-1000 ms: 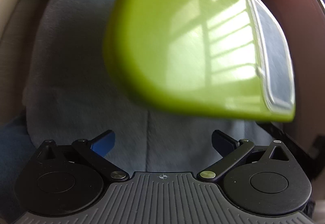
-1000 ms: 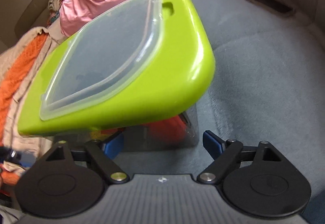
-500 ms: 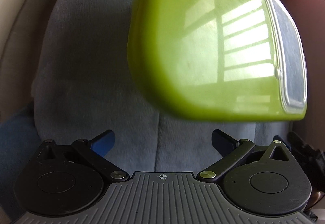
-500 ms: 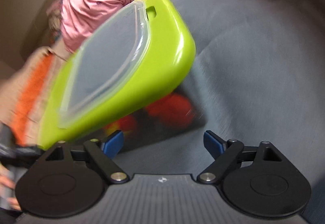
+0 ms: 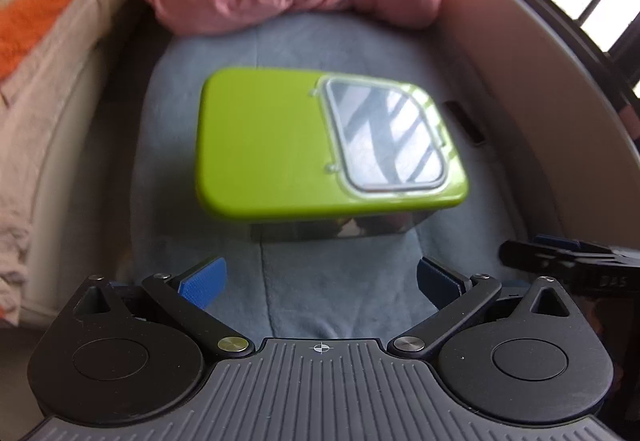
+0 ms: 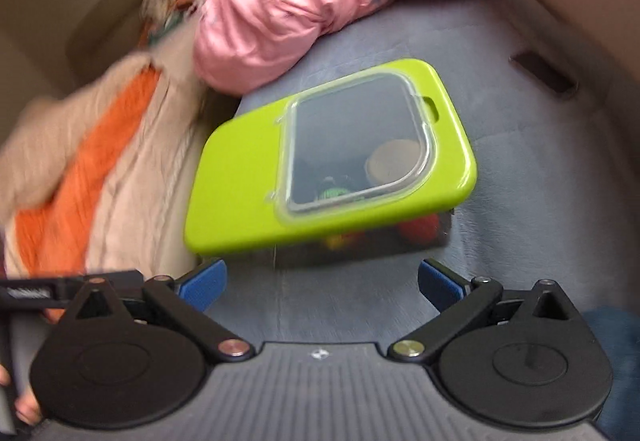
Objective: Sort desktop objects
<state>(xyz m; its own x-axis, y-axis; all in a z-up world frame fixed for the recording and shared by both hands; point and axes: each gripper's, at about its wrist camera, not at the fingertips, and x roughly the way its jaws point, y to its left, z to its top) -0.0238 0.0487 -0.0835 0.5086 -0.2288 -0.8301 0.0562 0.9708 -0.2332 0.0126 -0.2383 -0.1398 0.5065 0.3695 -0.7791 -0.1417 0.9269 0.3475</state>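
1. Your left gripper (image 5: 318, 279) stands open with nothing between its blue pads (image 5: 204, 277). Your right gripper (image 6: 320, 277) is opening, its jaws wide, and it also holds nothing.
2. The storage box (image 5: 332, 229), with its green lid (image 5: 260, 145) on, sits on the grey-blue blanket (image 5: 340, 289), ahead of and below both grippers and touching neither. From the right gripper it lies slightly skewed, its clear window (image 6: 356, 145) towards the far right.
3. Through that window you can make out a tan round thing and something green inside; red and yellow items show through the clear wall. The sorting looks close to finished, in my judgement.
4. Risk: the lid may not be pressed fully home, since from the right it appears tilted over the box, though blur could cause that. If you lift the box by its lid, it could pop off.
5. Risk: the blanket is soft, so a nudge from either gripper could tip the box towards the pink bundle (image 6: 304, 1) beyond it.
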